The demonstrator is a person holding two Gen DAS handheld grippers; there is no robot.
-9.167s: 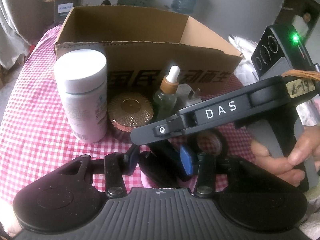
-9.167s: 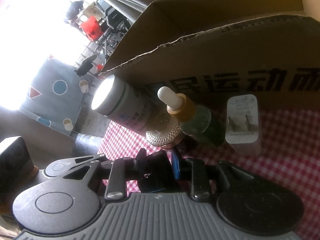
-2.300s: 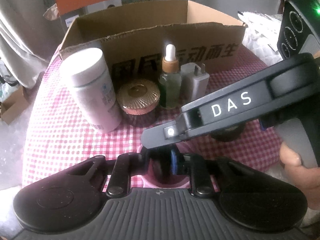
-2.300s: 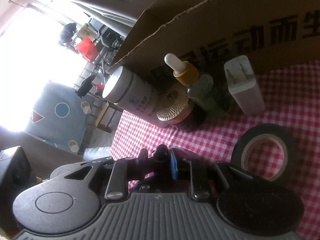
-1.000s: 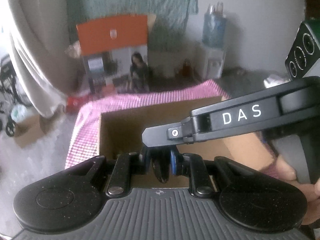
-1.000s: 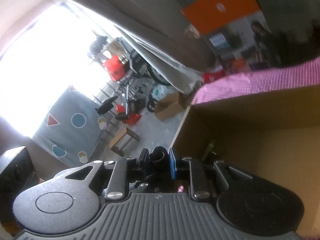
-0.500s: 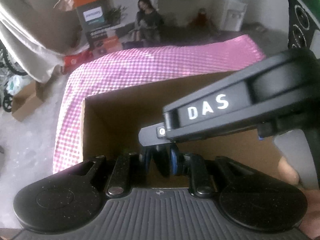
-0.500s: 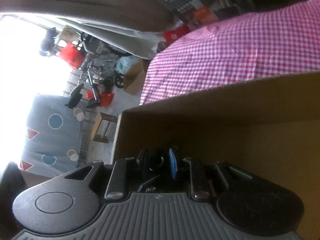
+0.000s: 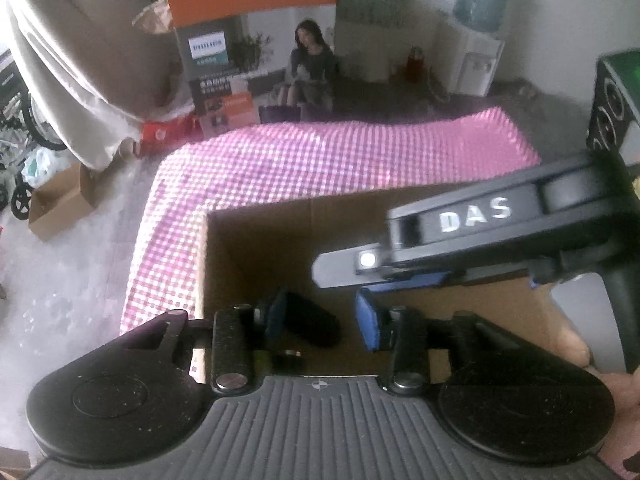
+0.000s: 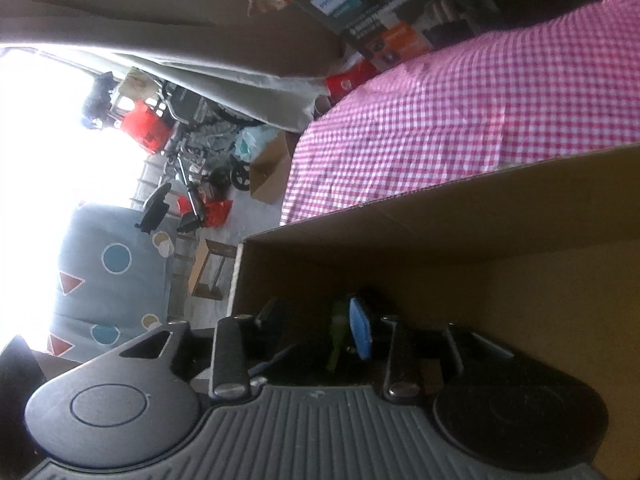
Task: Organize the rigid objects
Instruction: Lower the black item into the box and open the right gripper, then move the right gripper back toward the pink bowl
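Note:
Both grippers hang over the open cardboard box (image 9: 256,248) on the pink checked tablecloth (image 9: 320,168). My left gripper (image 9: 322,316) is open, its blue pads spread apart. A small dark rounded object (image 9: 308,318) lies just by its left pad, inside the box. My right gripper (image 10: 320,320) is open too; a blue pad (image 10: 360,334) and a thin green thing (image 10: 336,334) show between its fingers. The right gripper's black body marked DAS (image 9: 500,232) crosses the left wrist view from the right.
The box wall (image 10: 440,224) runs across the right wrist view. Beyond the table stand an orange and grey product carton (image 9: 248,40), a water dispenser (image 9: 476,40), curtains and floor clutter (image 10: 192,184).
Both grippers were shut on small dark objects half a second ago; both have opened now. The dark object has left the left gripper's jaws. The right gripper moved to the right.

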